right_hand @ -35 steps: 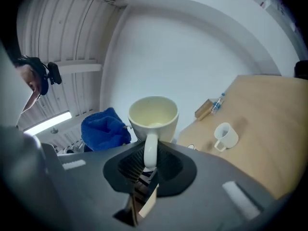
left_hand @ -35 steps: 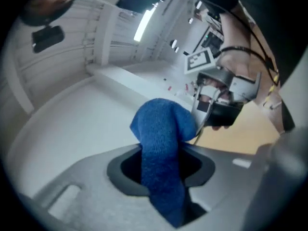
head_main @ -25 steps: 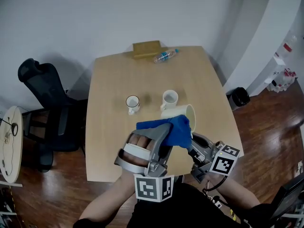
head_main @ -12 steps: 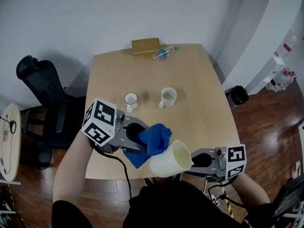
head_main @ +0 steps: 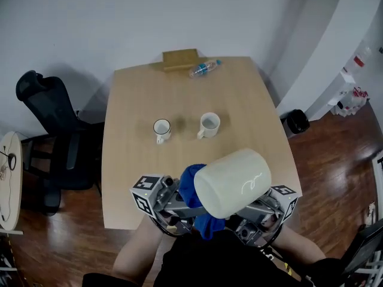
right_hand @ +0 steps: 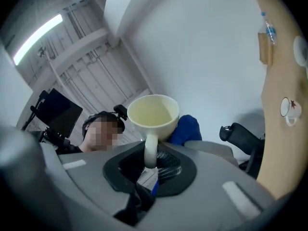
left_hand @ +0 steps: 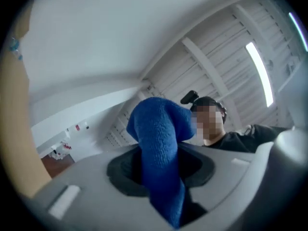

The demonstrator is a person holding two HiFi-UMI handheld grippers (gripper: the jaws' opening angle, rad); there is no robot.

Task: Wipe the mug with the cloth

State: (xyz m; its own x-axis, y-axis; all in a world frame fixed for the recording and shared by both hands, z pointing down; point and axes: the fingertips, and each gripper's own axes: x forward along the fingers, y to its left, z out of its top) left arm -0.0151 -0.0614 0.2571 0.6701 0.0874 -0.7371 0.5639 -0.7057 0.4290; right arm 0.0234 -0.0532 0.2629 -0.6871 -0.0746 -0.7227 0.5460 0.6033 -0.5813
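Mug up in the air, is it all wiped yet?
Probably not. Done: the right gripper holds the big mug up by its handle, and the left gripper pinches the blue cloth. In hand: the cloth is right beside the mug. Left: finishing the wipe and setting the mug on the table.

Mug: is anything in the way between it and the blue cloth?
Nothing visible. The cloth, in the left gripper's jaws, sits right beside the mug, which the right gripper holds by its handle.

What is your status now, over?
Left gripper shut on cloth. Right gripper shut on mug handle, mug off table. Two small cups on table, out of the way.
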